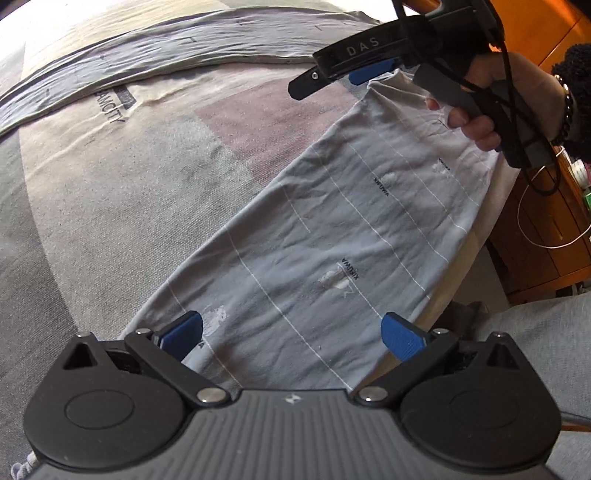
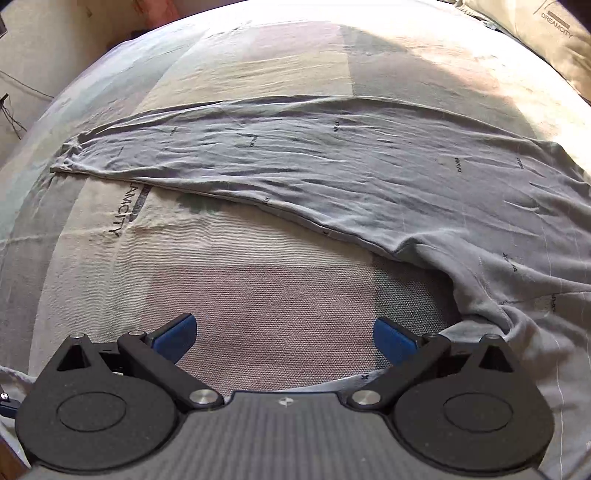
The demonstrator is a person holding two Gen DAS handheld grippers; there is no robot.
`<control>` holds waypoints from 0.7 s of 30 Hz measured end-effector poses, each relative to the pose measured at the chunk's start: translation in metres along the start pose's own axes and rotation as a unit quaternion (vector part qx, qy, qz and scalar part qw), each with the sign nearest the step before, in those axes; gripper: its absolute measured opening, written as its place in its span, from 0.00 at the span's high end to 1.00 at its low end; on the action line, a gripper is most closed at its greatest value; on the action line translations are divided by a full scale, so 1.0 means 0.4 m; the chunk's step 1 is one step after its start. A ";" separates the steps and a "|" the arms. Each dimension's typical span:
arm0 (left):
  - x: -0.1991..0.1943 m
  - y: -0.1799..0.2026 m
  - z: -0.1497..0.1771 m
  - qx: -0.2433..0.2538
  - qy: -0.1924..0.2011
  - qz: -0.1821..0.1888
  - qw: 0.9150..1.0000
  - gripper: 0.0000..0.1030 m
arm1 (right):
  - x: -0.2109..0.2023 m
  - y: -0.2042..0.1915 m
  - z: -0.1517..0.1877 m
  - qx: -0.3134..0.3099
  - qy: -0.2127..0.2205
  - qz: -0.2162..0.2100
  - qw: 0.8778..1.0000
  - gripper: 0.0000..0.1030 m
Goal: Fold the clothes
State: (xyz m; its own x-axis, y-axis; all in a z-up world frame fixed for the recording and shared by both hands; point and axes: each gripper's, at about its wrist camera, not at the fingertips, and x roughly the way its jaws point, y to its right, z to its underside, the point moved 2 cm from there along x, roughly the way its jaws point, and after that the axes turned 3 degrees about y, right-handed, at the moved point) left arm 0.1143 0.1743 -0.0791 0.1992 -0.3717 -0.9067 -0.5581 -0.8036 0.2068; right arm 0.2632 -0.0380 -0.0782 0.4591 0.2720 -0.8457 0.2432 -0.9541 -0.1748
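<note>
A pair of light grey trousers with thin white lines and small printed words lies spread on the bed. One leg [image 1: 332, 229] runs from my left gripper [image 1: 291, 332] toward the right gripper [image 1: 354, 79], which a hand holds above the leg's far end. The other leg [image 2: 295, 155] stretches across the bed, also seen as a grey band [image 1: 147, 48] at the top left. My left gripper is open, its blue pads [image 1: 184, 332] hovering over the near leg. My right gripper [image 2: 284, 336] is open over bare bed cover [image 2: 258, 295], with the trousers' crotch folds [image 2: 509, 295] just to its right.
The bed cover is a patchwork of beige, pink and grey with "DREAMCITY" print [image 1: 110, 110]. A pillow [image 2: 554, 33] lies at the far right corner. Wooden furniture [image 1: 546, 229] with a white cable stands beside the bed. A grey-clad leg of the person [image 1: 535, 339] is at lower right.
</note>
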 end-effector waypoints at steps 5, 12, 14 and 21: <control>-0.019 0.014 0.029 0.050 0.008 -0.014 0.999 0.01 | -0.069 0.007 0.039 -0.055 -0.012 0.012 0.998 0.00; -0.003 0.011 0.101 0.069 -0.015 -0.010 0.997 0.01 | -0.057 0.028 0.138 -0.096 -0.081 0.022 0.992 0.00; -0.002 -0.022 0.132 0.053 -0.036 -0.011 0.998 0.01 | -0.038 0.026 0.145 -0.084 -0.096 0.028 0.991 0.00; -0.067 -0.133 0.223 -0.001 -0.092 -0.016 0.996 0.01 | -0.023 0.024 0.133 -0.070 -0.106 0.037 0.991 0.00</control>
State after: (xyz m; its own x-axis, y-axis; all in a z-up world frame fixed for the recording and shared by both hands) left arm 0.0667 0.2684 -0.0985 0.0655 -0.2548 -0.9648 -0.5527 -0.8142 0.1775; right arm 0.2160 -0.0565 -0.0990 0.2949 0.1547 -0.9429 0.3384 -0.9398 -0.0484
